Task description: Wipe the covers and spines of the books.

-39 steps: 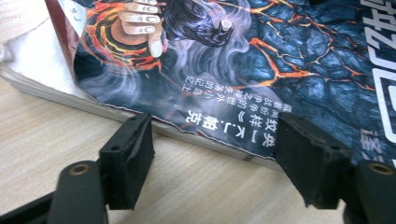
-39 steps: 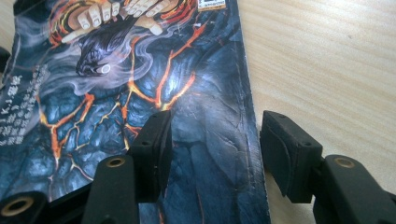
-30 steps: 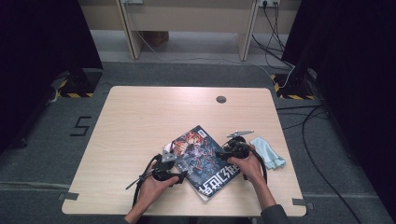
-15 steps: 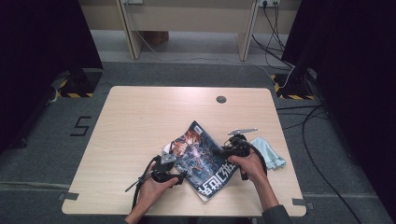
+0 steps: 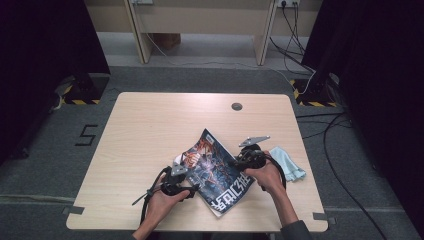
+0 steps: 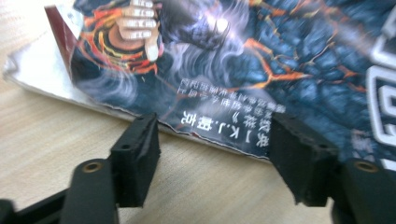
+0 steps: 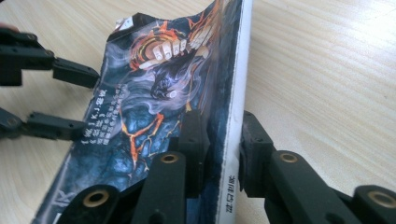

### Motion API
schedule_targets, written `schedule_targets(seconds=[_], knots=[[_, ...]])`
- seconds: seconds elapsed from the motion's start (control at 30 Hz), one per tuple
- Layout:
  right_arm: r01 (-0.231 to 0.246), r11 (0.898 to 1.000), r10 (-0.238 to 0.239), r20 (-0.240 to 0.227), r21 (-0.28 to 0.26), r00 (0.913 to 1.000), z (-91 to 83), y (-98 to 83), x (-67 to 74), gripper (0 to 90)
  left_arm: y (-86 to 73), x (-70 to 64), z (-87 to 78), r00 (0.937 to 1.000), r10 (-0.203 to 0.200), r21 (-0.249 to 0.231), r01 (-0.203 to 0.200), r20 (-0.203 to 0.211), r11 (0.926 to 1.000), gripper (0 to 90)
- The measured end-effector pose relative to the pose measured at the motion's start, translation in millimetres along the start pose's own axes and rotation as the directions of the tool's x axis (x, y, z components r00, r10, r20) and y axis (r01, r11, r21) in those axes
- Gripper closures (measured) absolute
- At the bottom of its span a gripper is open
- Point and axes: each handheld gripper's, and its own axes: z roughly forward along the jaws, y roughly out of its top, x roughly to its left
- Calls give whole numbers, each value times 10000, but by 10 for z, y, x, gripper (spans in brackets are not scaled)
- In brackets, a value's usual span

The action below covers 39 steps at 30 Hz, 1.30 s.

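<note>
— Tongs first: what is the left tongs [image 6: 212, 161] doing?

— It is sitting released, its two black jaws standing wide apart and gripping nothing. In the left gripper view the torn lower edge of the magazine [image 6: 261, 70] is lying just beyond the jaw tips, with bare counter [image 6: 56, 140] showing between the jaws. From the high view, the person's left hand [image 5: 162, 200] is holding that tongs [image 5: 189, 186] at the magazine's left edge.

— And the magazine itself?

— It is lying between the two tongs, near the front of the counter [image 5: 150, 130], with its dark, fiery cover [image 5: 215, 172] facing up and its right side lifting off the wood, so it is sitting tilted rather than flat.

— The right tongs?

— The right tongs [image 7: 217, 154] is clenching the magazine's spine edge: one jaw is pressing on the cover side, the other on the white spine [image 7: 233, 116] side. The right hand [image 5: 267, 175] is wrapping around it in the high view, with the grey plate on top.

— Anything further right?

— A pale blue cloth [image 5: 289, 162] is lying on the counter just beside the right hand, on the side away from the magazine. I cannot tell whether they are touching.
</note>
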Motion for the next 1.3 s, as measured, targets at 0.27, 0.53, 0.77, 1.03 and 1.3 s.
schedule_targets(seconds=[0.27, 0.53, 0.77, 1.03, 1.3], knots=[[412, 9991, -412, -248, -29, 9988, -67, -28, 27, 790, 245, 241, -212, 9999, 0, -1047, -16, -156, 9945, 291], [1035, 9946, -1032, -677, 10, 9924, -169, -69, 108, 809, 303, 421, -120, 9998, 99, -1123, -115, -152, 9936, 168], [1628, 9867, -1615, -1038, 35, 9814, -223, -101, 214, 818, 281, 451, -80, 9986, 363, -1105, -319, 380, 9934, 156], [1790, 9839, -1767, -1507, 14, 9727, -229, -145, 240, 822, 251, 473, -66, 9945, 552, -1241, -439, 894, 9913, 152], [2260, 9741, -2219, -1910, -1, 9562, -231, -141, 346, 825, 237, 484, -52, 9859, 911, -1606, -681, 1402, 9847, 149]])
